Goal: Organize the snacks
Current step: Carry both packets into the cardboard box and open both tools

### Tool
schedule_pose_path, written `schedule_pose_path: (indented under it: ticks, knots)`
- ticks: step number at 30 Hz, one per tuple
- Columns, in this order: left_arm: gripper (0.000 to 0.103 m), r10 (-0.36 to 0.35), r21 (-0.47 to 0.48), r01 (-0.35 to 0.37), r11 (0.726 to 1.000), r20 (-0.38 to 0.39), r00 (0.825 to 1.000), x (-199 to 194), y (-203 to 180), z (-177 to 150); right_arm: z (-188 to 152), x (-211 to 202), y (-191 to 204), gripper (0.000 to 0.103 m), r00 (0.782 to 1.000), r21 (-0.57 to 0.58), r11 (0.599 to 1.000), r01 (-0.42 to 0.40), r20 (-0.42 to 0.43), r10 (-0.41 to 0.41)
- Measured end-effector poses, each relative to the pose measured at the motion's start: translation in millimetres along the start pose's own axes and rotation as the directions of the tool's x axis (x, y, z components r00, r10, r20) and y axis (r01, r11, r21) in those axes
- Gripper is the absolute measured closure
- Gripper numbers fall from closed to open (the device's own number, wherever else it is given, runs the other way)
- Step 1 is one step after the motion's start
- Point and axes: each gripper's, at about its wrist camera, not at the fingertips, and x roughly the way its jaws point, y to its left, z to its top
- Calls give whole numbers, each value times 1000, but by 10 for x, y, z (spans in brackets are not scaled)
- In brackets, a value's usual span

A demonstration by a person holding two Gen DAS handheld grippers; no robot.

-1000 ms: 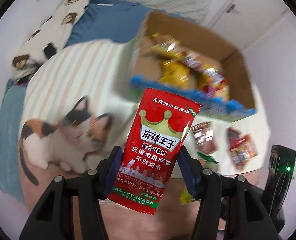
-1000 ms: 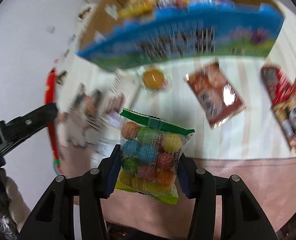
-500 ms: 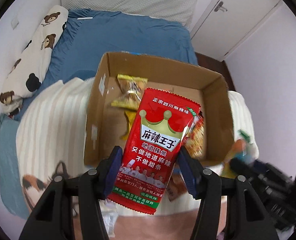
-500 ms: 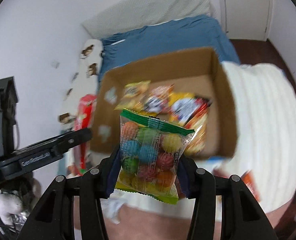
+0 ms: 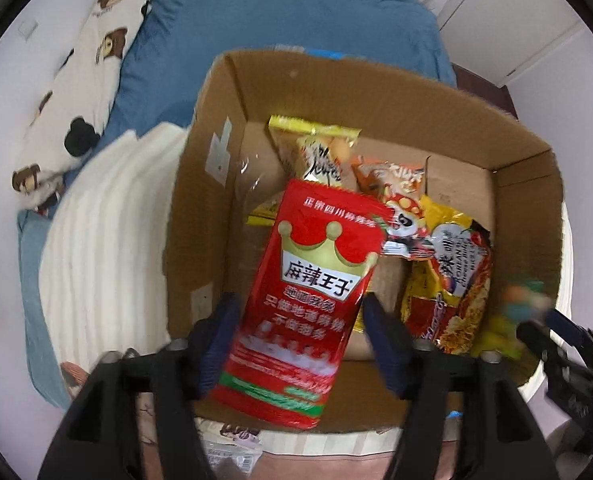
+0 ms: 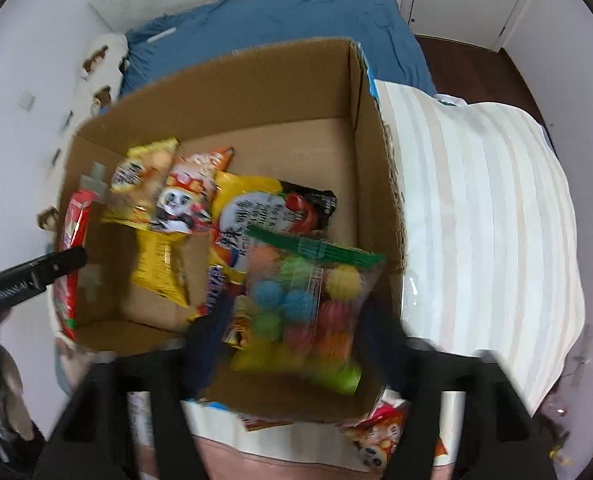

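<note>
An open cardboard box sits on a striped blanket and holds several snack packets. My left gripper is over the box's near left part; its jaws have spread and the red crown-logo snack packet is blurred between them, seemingly loose. My right gripper is over the box's near right part; its jaws have also spread around the blurred clear bag of coloured gumballs. The red packet shows in the right wrist view too.
Striped blanket lies right of the box, and a white folded blanket lies left of it. Loose snack packets lie in front of the box. A blue bedsheet and a bear-print pillow are behind.
Both grippers moved forward from the near side to above the box. Both pairs of jaws have widened, and the red packet and gumball bag now look blurred and lower between them.
</note>
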Motion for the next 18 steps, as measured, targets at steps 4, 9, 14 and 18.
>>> schedule_pose_path:
  ticks: [4,9,14,18]
  knots:
    - [13,-8,-2,8,1000,3,1000,66,0,-15,-9,72,1,10,1000,8,1000,-16,-15,16]
    - [13,3,18,-4,1000,18,1000,23,-76,-71,-24,85,50,9,1000,-2,1000,0,-14,0]
    - [13,2,37,-4,999,45,999,-112,-149,-130,-59,18,100,9,1000,5,1000,3,0,-3]
    - [13,8,65,-13,998,78,997,-267,-224,-256,-120,-81,152,9,1000,1,1000,-4,20,4]
